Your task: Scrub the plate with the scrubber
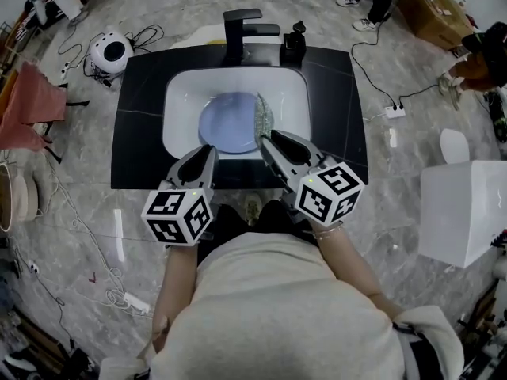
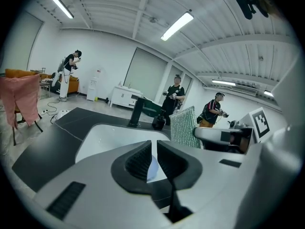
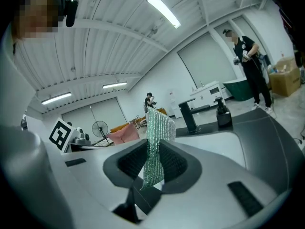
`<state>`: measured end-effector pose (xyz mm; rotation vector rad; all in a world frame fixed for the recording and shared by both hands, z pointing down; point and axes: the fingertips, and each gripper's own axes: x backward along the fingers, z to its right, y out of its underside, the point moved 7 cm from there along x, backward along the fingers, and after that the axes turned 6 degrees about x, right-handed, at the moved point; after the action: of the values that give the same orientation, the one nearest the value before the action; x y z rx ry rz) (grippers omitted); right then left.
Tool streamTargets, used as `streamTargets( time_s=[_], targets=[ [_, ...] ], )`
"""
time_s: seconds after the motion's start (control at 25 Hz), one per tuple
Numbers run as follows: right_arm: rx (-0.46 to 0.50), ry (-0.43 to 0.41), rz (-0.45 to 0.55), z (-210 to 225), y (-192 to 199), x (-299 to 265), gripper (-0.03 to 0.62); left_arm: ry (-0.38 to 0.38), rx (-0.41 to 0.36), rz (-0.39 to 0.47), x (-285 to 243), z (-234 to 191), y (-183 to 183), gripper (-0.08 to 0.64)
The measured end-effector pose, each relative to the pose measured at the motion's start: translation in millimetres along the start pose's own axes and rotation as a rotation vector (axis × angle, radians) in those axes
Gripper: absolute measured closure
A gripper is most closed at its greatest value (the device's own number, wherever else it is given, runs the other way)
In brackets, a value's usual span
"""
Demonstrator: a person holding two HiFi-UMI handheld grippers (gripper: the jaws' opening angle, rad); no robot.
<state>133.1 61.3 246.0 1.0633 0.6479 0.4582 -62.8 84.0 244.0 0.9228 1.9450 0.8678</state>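
Note:
A pale blue plate lies in the white basin. My left gripper reaches its near rim, and in the left gripper view the jaws of that gripper are shut on a pale edge of the plate. My right gripper is shut on the green mesh scrubber, which stands upright at the plate's right edge. In the right gripper view the scrubber sticks up between the jaws of the right gripper. The scrubber also shows in the left gripper view.
The basin is set in a black counter with a black faucet and a soap dispenser at the back. A white box stands at the right, a pink cloth at the left. Cables cross the floor; people stand behind.

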Motion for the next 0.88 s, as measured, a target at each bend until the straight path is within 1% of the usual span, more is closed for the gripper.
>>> streamTargets(
  time_s=[0.16,0.4,0.56,0.72,0.88],
  targets=[
    [-0.002,-0.013,-0.021,6,1,-6,0.500,-0.013,0.012,-0.011,-8,-4,0,0.511],
    [-0.005,-0.007,-0.044,15,-4,-12,0.500,-0.014,0.029,-0.016,-18,-8,-5,0.511],
    [-0.021,-0.001,-0.082,19,4,-17,0.500,-0.025,0.033,-0.038,-27,-19,-6,0.511],
    [-0.050,0.013,-0.115,22,13,-25,0.500,-0.007,0.057,-0.040,-33,-27,-13,0.511],
    [-0.061,0.032,-0.128,27,12,-39,0.500,0.006,0.062,-0.073,-45,-41,-18,0.511]
  ],
)
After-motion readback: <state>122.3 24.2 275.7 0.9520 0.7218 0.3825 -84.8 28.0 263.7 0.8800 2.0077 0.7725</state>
